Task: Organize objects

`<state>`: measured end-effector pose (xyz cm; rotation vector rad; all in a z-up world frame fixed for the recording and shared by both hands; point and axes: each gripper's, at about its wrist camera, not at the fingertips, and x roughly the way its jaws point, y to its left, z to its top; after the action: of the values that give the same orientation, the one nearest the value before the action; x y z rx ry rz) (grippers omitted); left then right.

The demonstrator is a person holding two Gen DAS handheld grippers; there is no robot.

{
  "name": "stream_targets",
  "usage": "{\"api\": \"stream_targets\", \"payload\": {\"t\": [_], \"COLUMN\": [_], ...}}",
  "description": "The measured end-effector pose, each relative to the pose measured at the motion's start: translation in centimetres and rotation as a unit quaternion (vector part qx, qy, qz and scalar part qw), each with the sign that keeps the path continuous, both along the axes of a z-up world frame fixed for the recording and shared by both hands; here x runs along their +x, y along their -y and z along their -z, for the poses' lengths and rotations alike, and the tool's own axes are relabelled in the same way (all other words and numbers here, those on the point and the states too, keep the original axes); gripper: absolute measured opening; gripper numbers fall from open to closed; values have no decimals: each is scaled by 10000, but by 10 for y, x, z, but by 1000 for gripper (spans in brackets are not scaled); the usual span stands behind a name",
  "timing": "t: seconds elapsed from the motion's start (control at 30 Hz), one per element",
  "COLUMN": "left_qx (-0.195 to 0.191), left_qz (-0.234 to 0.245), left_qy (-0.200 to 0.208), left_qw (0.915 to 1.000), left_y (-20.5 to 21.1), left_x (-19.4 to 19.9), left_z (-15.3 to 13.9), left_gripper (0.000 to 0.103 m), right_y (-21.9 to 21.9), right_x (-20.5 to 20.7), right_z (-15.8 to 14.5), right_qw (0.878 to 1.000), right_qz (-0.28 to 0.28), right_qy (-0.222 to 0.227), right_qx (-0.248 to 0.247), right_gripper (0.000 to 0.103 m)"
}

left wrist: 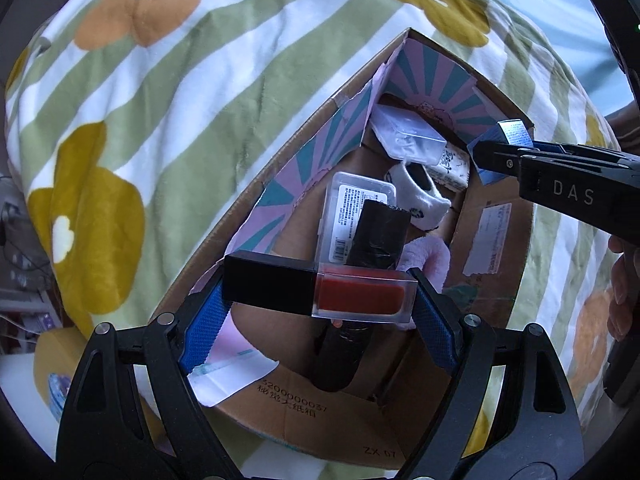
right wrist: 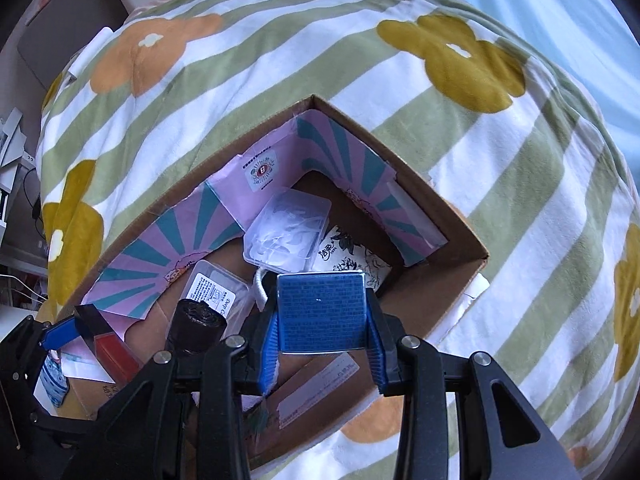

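Observation:
My left gripper (left wrist: 318, 312) is shut on a lip gloss tube (left wrist: 320, 290) with a black cap and red body, held crosswise over the open cardboard box (left wrist: 496, 264). My right gripper (right wrist: 322, 344) is shut on a small blue box (right wrist: 322, 312), also above the cardboard box (right wrist: 452, 288). From the left wrist view the right gripper (left wrist: 486, 156) comes in from the right with the blue box (left wrist: 514, 132) over the box's far end. The right wrist view shows the left gripper (right wrist: 86, 330) with the lip gloss (right wrist: 112, 346) at lower left.
Inside the box lie clear plastic cases (right wrist: 288, 234), a labelled flat case (left wrist: 352, 216), a black roll (left wrist: 380, 236), a white sock (left wrist: 424, 196), a pink fluffy item (left wrist: 428, 260) and a printed packet (right wrist: 352, 256). The box rests on a striped flower blanket (left wrist: 168, 100). A hand (left wrist: 622, 288) shows at right.

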<state>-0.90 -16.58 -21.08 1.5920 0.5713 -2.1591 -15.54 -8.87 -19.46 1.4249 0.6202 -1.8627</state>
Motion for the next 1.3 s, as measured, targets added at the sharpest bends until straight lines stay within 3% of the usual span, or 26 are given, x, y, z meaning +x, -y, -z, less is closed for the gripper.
{"api": "stream_targets", "payload": {"t": [0.2, 0.27, 0.3, 0.33, 0.4, 0.9, 1.3], "left_qx": [135, 260, 322, 380, 537, 461, 187], "left_qz": [-210, -372, -465, -560, -665, -596, -259], "left_qy": [77, 94, 113, 62, -56, -99, -186], "left_qw": [9997, 9989, 9983, 9977, 9963, 9971, 9993], "left_y": [4, 7, 8, 9, 9, 1, -7], "left_x": [-3, -2, -1, 1, 4, 11, 22], "left_z": [7, 8, 8, 7, 5, -5, -47], "left_gripper": [84, 88, 102, 103, 103, 103, 103], "right_y": [0, 1, 1, 1, -2, -11, -38], "right_x": [-3, -5, -6, -6, -7, 3, 27], "right_z": [5, 7, 7, 7, 4, -9, -66], "right_qw": [9998, 9995, 9992, 9990, 9985, 9986, 9984], "right_qz": [-32, -22, -24, -31, -37, 8, 184], "right_qy": [195, 307, 380, 437, 470, 441, 74], "right_qx": [-52, -87, -98, -124, -271, -299, -521], "right_gripper": [34, 39, 56, 83, 103, 103, 103]}}
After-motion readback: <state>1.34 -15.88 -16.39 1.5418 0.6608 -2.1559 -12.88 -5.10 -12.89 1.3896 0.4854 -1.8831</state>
